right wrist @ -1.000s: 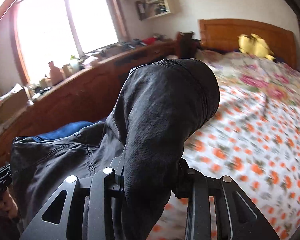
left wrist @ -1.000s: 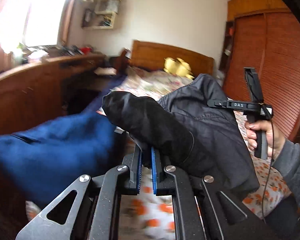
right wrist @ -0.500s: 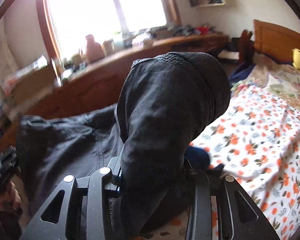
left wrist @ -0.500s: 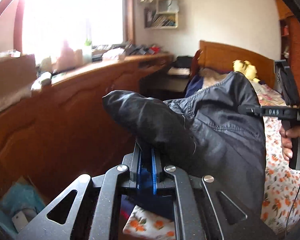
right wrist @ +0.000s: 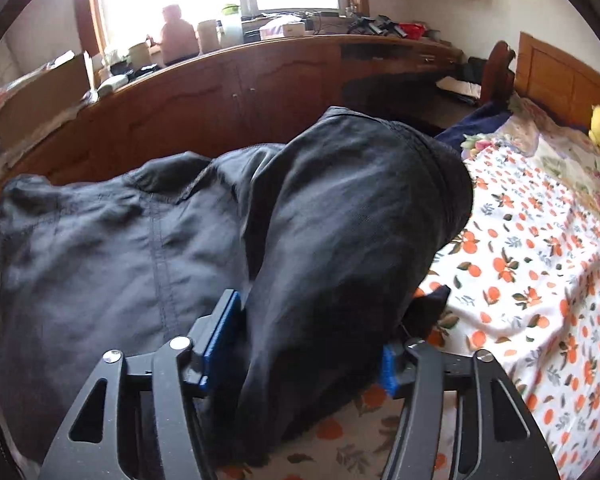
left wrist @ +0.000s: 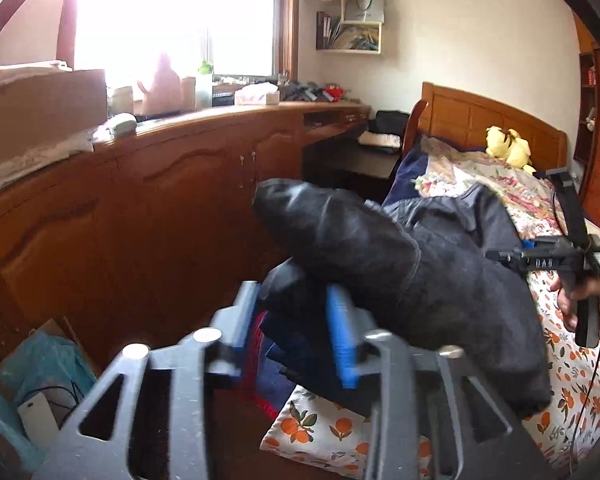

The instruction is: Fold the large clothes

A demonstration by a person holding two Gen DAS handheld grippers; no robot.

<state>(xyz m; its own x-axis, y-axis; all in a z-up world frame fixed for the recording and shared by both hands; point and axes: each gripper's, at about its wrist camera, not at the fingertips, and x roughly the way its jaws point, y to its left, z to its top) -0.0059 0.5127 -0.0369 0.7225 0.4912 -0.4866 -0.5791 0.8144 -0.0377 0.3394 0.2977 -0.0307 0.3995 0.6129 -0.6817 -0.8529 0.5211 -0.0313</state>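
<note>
A large black garment lies bunched at the near edge of the bed. In the right wrist view a thick fold of it stands up between the blue pads of my right gripper. Those jaws are opening, and the pads look loose beside the cloth. In the left wrist view the left gripper has its jaws opening too. A black fold rests over its right pad, and only loose dark cloth shows in the gap. A hand holds the right gripper at the far right.
A long wooden cabinet runs close along the left of the bed, its top crowded with bottles and boxes. A dark blue garment lies on the bed's left side. A box with a blue bag sits on the floor. A yellow plush toy sits by the headboard.
Both grippers swung left toward the cabinet and sank, bringing the black garment down onto the bed's edge. Both pairs of jaws, earlier pinched on the cloth, have spread apart.
</note>
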